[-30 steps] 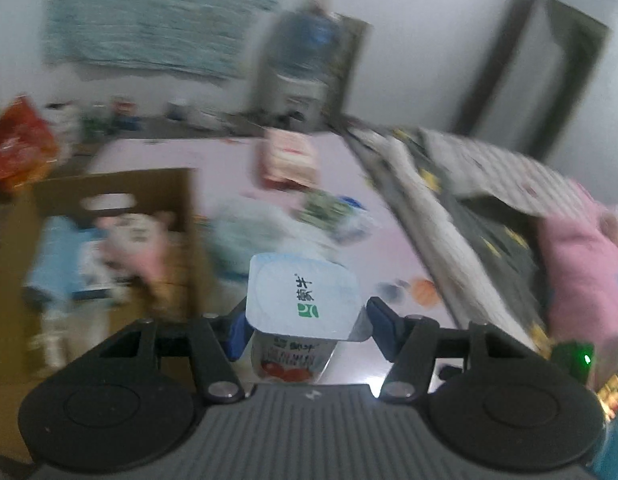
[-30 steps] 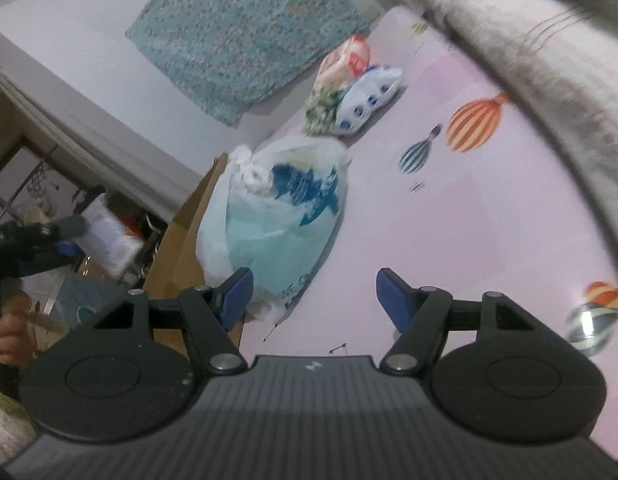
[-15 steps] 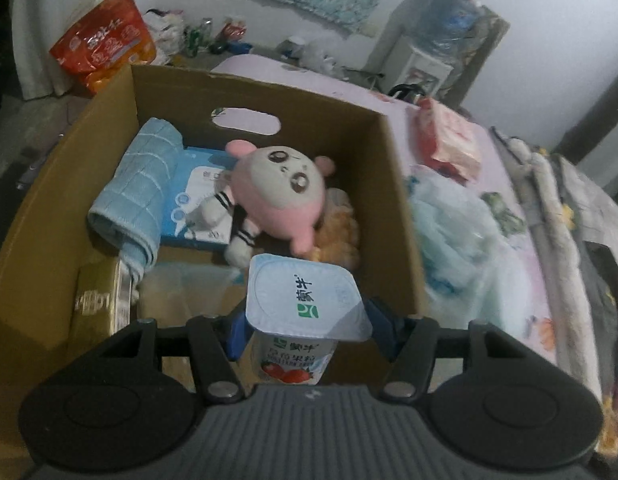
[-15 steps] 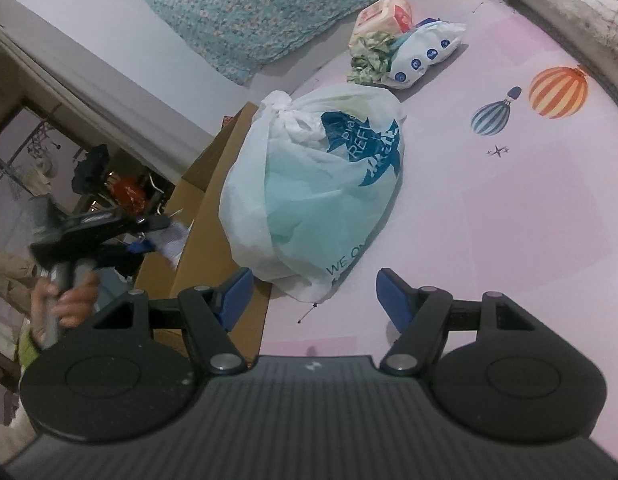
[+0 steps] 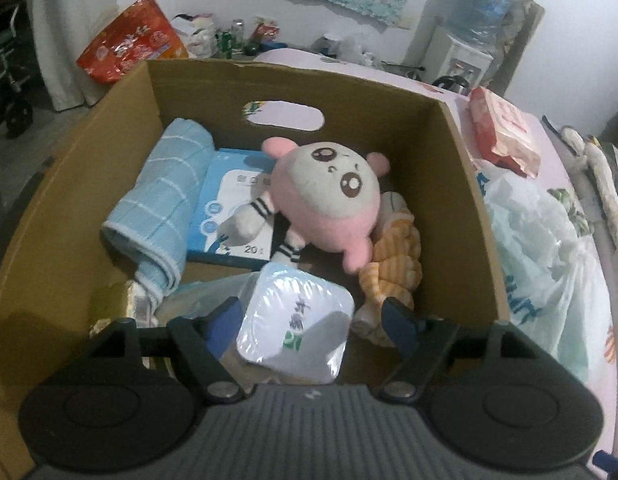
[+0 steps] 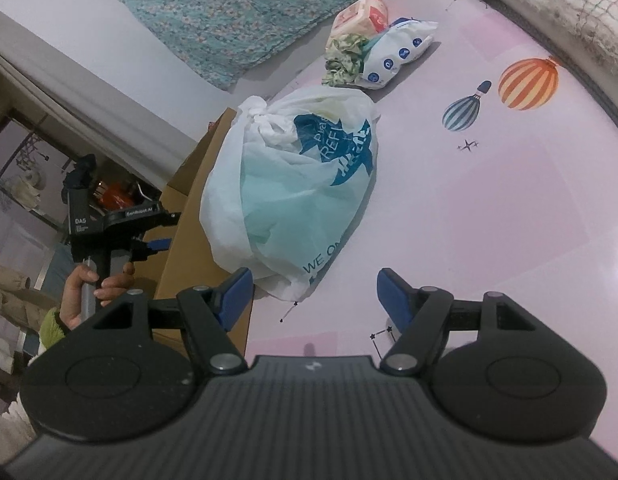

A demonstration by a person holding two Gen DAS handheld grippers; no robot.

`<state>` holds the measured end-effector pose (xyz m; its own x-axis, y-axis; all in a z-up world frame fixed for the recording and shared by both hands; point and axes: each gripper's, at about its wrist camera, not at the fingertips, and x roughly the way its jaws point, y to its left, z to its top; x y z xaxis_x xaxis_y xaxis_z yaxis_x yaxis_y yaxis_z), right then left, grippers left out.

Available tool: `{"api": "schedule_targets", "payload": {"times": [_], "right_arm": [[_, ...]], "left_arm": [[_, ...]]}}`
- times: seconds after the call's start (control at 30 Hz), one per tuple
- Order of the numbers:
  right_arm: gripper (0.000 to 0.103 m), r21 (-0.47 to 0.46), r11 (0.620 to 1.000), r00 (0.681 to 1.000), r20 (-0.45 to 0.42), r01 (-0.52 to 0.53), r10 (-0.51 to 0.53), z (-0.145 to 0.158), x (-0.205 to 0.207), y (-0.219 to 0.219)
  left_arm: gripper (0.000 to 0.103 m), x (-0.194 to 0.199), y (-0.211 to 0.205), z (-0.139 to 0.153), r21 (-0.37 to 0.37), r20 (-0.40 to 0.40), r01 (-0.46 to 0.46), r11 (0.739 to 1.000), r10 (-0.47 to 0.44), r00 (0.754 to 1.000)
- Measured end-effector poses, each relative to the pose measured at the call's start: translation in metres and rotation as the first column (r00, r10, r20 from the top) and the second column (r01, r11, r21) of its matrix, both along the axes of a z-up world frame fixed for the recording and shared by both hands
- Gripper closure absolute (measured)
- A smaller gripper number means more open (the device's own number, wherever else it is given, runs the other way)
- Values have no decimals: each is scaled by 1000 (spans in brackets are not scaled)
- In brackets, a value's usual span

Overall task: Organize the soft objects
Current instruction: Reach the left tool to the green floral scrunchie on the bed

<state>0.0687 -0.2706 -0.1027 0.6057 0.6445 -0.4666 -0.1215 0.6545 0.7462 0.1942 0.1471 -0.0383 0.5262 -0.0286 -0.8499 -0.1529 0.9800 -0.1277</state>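
Observation:
My left gripper (image 5: 311,314) hangs over the open cardboard box (image 5: 461,184), jaws opening. A white foil-lidded yogurt cup (image 5: 297,332) lies tilted between them, with a gap to each pad. Deeper in the box are a pink plush toy (image 5: 333,200), a rolled blue towel (image 5: 165,200), a blue packet (image 5: 229,208) and an orange striped cloth (image 5: 393,264). My right gripper (image 6: 313,292) is open and empty, low over the pink mat (image 6: 509,208). A knotted white and teal plastic bag (image 6: 301,192) lies just ahead of it, against the box.
Beyond the bag lie a crumpled floral cloth (image 6: 345,60), a white pouch (image 6: 397,52) and a red tissue pack (image 6: 361,16). A grey blanket (image 6: 549,0) edges the mat at top right. A red snack bag (image 5: 133,40) and a water dispenser (image 5: 469,40) stand behind the box.
My left gripper swung from over the mat to above the box and sank into it. Its jaws widened and the yogurt cup tipped loose. The right gripper barely moved.

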Motion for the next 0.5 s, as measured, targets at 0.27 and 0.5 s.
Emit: {"api": "schedule_targets", "payload": {"times": [0.27,0.5], "right_arm": [[33,-9,1000,1000,18,2,-2,3,5,-6],[33,-31,999,998,56,36,-34,12,32,-28]], "left_arm": [[20,-26,-22,57,26,138,6,1000,-9,990],[12,-30,-90,105,45,238,174,984,-179,954]]}}
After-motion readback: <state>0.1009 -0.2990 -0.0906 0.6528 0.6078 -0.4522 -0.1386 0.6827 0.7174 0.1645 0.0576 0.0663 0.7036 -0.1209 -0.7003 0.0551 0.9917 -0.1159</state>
